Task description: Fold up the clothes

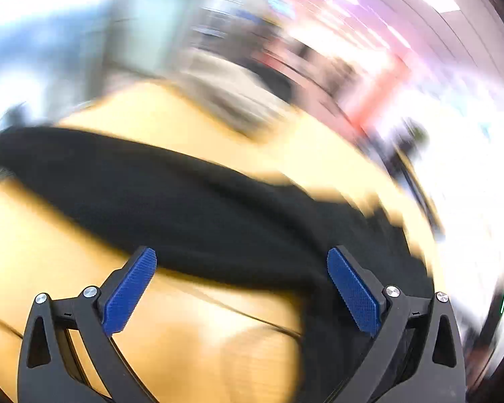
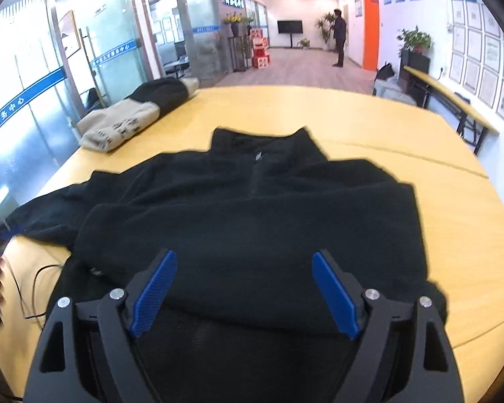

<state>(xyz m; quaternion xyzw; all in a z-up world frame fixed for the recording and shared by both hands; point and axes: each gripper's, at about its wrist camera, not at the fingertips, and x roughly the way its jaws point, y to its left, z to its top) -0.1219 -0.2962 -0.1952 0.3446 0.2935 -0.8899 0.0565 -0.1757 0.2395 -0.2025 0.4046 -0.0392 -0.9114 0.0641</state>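
Note:
A black fleece jacket lies on the yellow wooden table, collar away from me, with its right sleeve folded across the body and its left sleeve stretched out to the left. My right gripper is open and empty just above the jacket's lower part. The left wrist view is motion-blurred; it shows a long black sleeve across the table. My left gripper is open and empty over the sleeve's near edge.
A folded beige and black garment lies at the table's far left corner. A thin black cable runs over the table's left edge. Glass walls stand to the left, and a person stands far down the corridor.

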